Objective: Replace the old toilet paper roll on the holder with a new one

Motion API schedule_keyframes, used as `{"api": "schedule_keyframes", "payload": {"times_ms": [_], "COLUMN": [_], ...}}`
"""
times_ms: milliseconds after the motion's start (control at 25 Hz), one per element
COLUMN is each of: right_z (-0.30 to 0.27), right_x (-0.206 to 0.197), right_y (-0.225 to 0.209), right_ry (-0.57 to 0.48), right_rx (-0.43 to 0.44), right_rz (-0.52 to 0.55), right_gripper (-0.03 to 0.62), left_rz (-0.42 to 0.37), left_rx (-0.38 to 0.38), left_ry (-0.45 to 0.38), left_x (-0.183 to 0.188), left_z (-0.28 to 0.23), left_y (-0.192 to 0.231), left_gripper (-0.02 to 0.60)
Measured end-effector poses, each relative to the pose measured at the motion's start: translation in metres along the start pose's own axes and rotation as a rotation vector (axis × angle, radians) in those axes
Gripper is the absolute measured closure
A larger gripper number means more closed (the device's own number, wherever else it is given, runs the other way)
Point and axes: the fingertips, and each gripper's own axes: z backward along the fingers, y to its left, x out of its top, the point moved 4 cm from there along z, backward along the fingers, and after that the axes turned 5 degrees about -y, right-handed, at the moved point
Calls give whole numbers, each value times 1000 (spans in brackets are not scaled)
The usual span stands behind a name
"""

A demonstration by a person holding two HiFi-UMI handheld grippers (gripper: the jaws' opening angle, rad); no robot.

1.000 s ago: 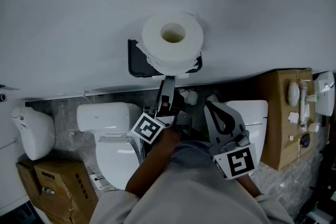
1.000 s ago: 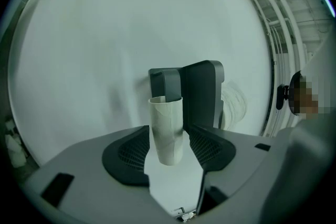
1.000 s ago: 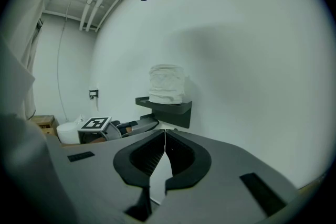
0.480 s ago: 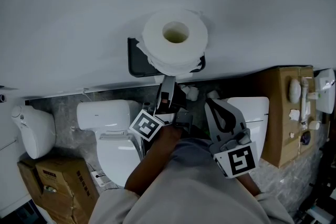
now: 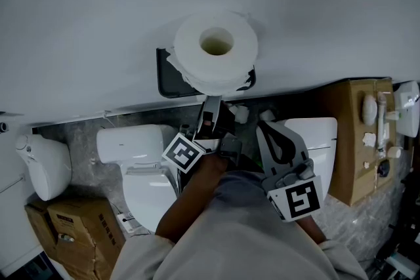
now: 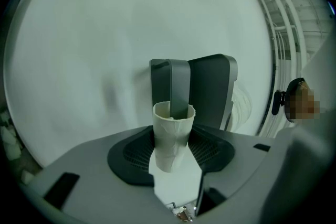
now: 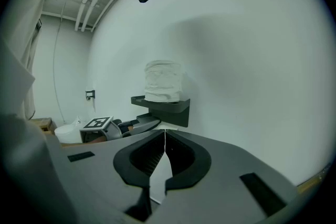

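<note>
White wall (image 5: pixel 98 10) fills the upper part of the head view, w/ the dark holder (image 5: pixel 167 79) fixed to it near centre. New roll (image 5: pixel 215 49) stands on end on top of the holder, hole facing up.

L gripper (image 5: pixel 211 105) sits just below the holder, tilted up at its underside. The bare forearm (image 5: pixel 190 200) runs up from the lower centre, wrist straight, marker cube (image 5: pixel 186 154) facing the camera. In the L gripper view the jaws stand wide, w/ the cardboard tube (image 6: pixel 172 136) between them. They have just been closing, and the pads press the tube's near end, which looks pinched in. The tube's far, open end sits around the tip of the holder's grey bar (image 6: pixel 177 81).

R gripper (image 7: pixel 165 134) is lower than the holder and to its right, apart from it, aimed at the wall. Its jaws are fully together w/ nothing in them. A white toilet (image 5: pixel 141 167) stands below-left of the holder.
</note>
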Motion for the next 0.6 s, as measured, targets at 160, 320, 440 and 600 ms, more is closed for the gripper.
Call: {"api": "schedule_keyframes", "payload": {"times_ms": [160,320,440,600], "right_z": [2,6,10,16], "right_x": [-1,-2,-3,-5], "right_y": [-2,-7,-11,-17], "right_ry": [1,0,-1,0], "right_rx": [-12,-34,-55,-78], "right_rz": [-5,-11,-17,-30], "right_gripper": [577,577,577,577], "left_rz": [10,17,22,32], "left_rx": [0,-8,-10,-12], "left_ry": [20,49,78,114], "left_x": [-5,-13,-22,-35], "left_z": [-3,-9,-13,-18], "left_y": [0,0,1,1], "left_gripper": [374,376,377,377]}}
